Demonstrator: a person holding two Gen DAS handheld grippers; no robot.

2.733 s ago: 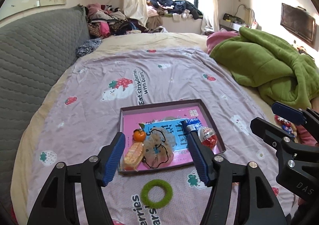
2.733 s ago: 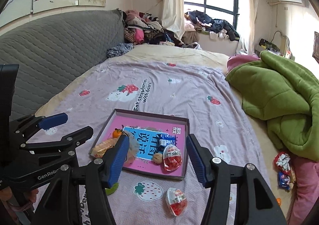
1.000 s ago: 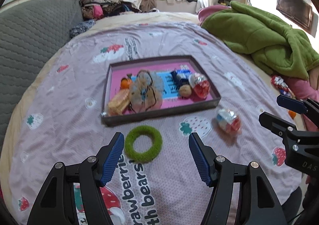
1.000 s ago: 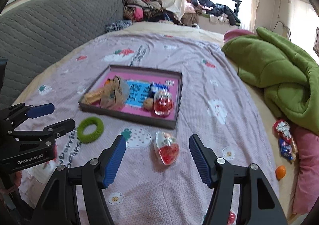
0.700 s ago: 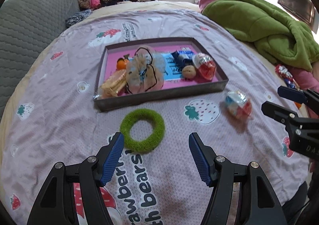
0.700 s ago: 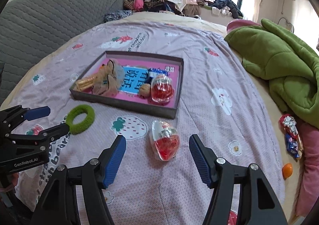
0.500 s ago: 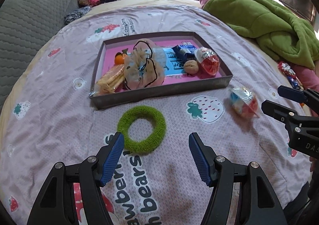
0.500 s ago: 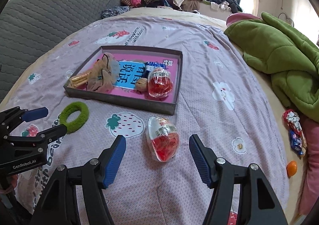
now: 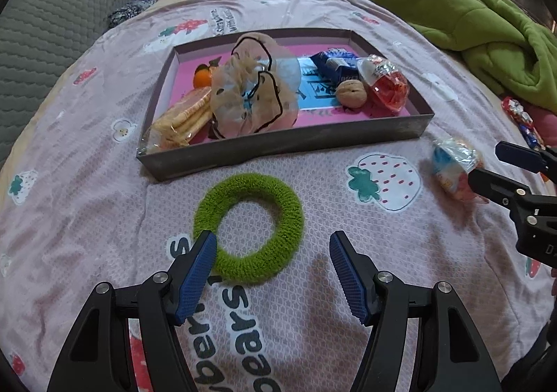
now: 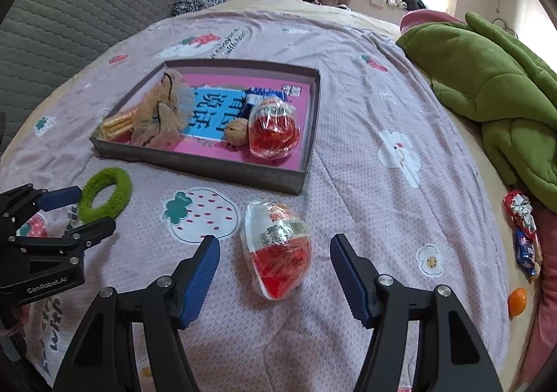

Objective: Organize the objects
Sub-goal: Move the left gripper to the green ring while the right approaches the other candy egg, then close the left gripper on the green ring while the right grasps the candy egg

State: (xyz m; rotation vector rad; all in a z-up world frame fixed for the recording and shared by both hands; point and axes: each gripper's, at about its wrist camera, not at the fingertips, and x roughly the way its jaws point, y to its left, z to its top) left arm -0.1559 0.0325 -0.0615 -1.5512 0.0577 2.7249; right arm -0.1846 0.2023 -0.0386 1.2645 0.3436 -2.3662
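A fuzzy green ring (image 9: 249, 228) lies flat on the pink bedspread, just in front of a shallow grey tray (image 9: 285, 145) with a pink floor. My left gripper (image 9: 273, 242) hangs open over the ring's near edge, its left finger overlapping the ring's near-left rim. A wrapped red-and-white toy egg (image 10: 276, 251) lies on the spread in front of the tray (image 10: 209, 166). My right gripper (image 10: 275, 246) stands open around the egg, pads apart from it. The ring (image 10: 104, 193) shows at the left in the right wrist view.
The tray holds a gauze pouch (image 9: 250, 96), crackers (image 9: 181, 122), a small orange (image 9: 203, 76), a walnut (image 9: 351, 94), a blue packet (image 9: 336, 61) and a second toy egg (image 9: 384, 82). A green blanket (image 10: 494, 86) lies at the right. Sweets (image 10: 522, 228) and an orange (image 10: 517, 297) lie at the bed's right edge.
Both grippers have come down and forward towards the bedspread. The green ring now sits between the left fingers, the loose egg between the right fingers. Jaws stayed wide.
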